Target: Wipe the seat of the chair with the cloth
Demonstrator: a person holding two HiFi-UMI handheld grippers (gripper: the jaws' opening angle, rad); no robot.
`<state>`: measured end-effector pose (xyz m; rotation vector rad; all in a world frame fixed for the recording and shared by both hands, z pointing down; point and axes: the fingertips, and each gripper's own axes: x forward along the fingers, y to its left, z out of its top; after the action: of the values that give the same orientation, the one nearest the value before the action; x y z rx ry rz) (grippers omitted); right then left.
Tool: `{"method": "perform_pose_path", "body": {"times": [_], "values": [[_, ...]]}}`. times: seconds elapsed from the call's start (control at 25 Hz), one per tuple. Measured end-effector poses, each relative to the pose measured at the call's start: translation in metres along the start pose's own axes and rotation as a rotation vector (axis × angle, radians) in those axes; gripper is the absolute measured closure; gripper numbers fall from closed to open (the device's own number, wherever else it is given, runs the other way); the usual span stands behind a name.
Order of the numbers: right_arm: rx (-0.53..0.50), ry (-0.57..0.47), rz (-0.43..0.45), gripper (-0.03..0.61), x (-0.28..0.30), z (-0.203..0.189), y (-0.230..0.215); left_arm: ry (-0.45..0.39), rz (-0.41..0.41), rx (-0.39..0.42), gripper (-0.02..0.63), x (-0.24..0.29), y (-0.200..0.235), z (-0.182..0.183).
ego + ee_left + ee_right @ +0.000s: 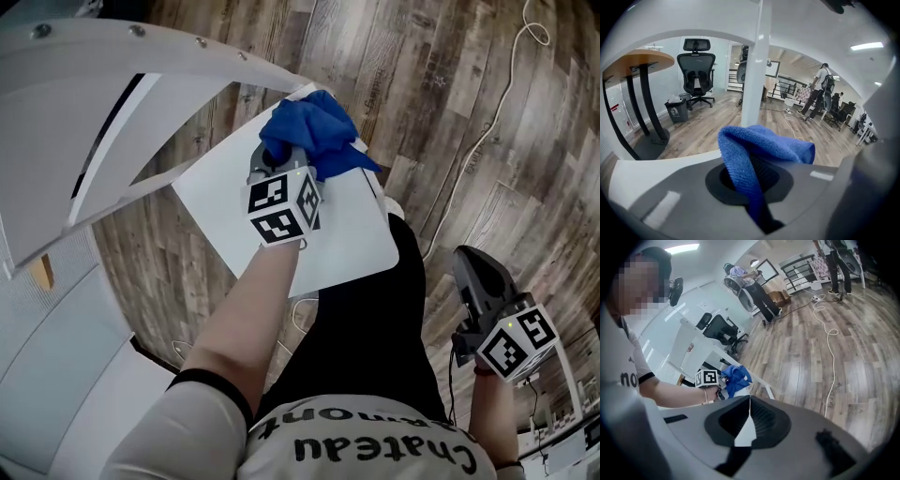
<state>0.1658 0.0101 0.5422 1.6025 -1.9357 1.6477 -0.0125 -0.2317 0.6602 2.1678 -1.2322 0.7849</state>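
Wiping looks under way: your left gripper is clamped on the cloth at the far edge of the seat. Your right gripper is empty, jaws together. Next, drag the cloth toward you.

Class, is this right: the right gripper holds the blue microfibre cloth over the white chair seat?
No. The left gripper holds the blue microfibre cloth over the white chair seat, as the left gripper view shows; the right gripper is empty.
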Motion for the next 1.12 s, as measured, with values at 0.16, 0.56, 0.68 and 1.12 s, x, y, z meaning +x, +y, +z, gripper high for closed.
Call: {"method": "perform_pose_path", "body": {"times": [0.16, 0.56, 0.68, 1.12], "values": [[-0.013, 0.007, -0.008, 0.563, -0.006, -0.003, -0.005, -0.016, -0.042, 0.154, 0.598, 0.001, -0.028, 0.008], [-0.112, 0.038, -0.001, 0.563, 0.006, 0.014, 0.011, -0.046, 0.236, -0.183, 0.597, -0.087, 0.086, -0.023], [-0.133, 0.094, 0.056, 0.563, 0.025, 0.006, 0.031, 0.006, 0.428, -0.338, 0.595, -0.142, 0.163, -0.071], [-0.233, 0.236, 0.149, 0.563, 0.076, -0.01, 0.082, 0.108, 0.665, -0.311, 0.595, -0.223, 0.269, -0.146]]}}
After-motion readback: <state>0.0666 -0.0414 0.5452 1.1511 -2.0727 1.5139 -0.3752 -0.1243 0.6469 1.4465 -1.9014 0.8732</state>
